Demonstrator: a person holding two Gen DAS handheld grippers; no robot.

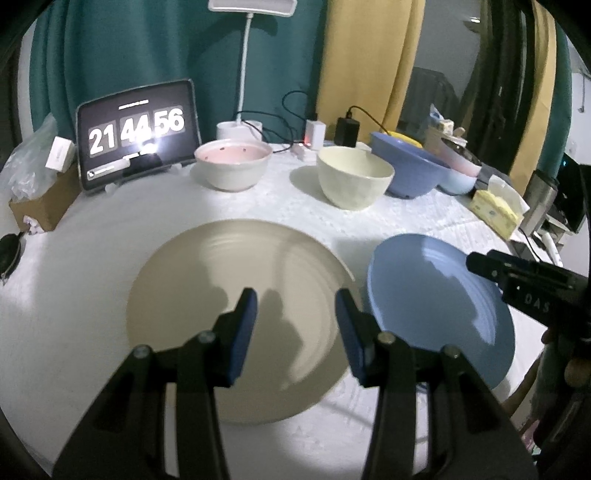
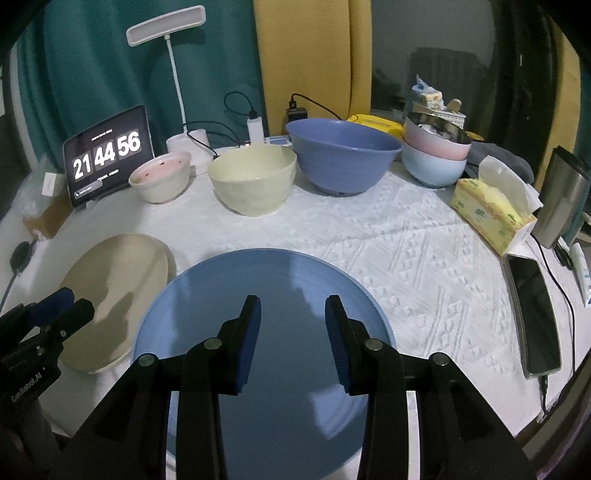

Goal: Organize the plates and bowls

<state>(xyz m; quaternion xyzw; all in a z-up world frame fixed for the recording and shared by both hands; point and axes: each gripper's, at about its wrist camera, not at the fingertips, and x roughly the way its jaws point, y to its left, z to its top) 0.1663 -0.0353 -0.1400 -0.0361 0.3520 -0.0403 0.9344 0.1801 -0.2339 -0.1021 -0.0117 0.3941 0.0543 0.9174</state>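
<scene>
Plates lie side by side: beige plate (image 1: 236, 317) under the left hand-held gripper (image 1: 295, 317), blue plate (image 2: 266, 332) under the right hand-held gripper (image 2: 293, 321); both jaws apart, empty.

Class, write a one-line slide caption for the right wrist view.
Right gripper, jaws open, above a blue plate, beige plate alongside, bowls behind.

Dim room; one pool of light from the white desk lamp (image 1: 251, 5) brightens the middle of the surface (image 1: 92, 295), fading toward the fisheye's dark, curved edges. Claw shadows fall on both plates. Lamp glare washes the tablet screen (image 1: 138, 134). Slight blur softens nearby detail.
</scene>
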